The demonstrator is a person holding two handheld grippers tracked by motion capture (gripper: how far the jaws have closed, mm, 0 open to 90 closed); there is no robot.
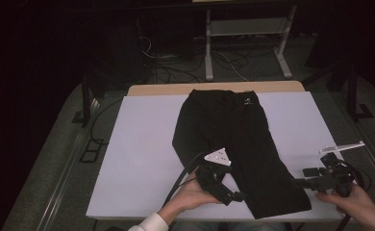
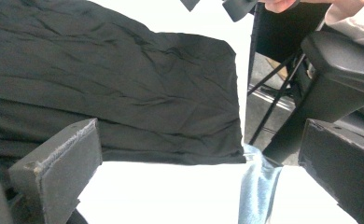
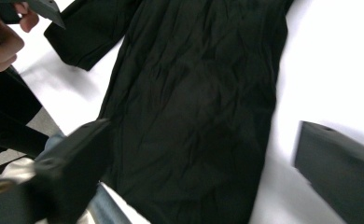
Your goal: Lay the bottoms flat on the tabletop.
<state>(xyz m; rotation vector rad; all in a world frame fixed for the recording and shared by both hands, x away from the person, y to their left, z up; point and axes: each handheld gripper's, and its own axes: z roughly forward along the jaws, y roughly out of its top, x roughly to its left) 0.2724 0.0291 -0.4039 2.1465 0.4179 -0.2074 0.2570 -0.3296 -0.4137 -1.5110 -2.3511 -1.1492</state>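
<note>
Looking along left tongs (image 2: 194,154): trousers' (image 2: 124,93) hem edge.

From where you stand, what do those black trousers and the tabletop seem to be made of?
The black trousers look like thin woven cloth, matte, judging by fine creases and soft folds. The tabletop looks like a smooth white board, slightly glossy; a bare wood-coloured strip shows at its far edge.

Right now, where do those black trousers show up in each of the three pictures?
High view: black trousers lie mid-table, legs running toward the person.
Left gripper view: trousers cover the upper left.
Right gripper view: trousers run down the centre.
Shared landmark: the white table.
</note>
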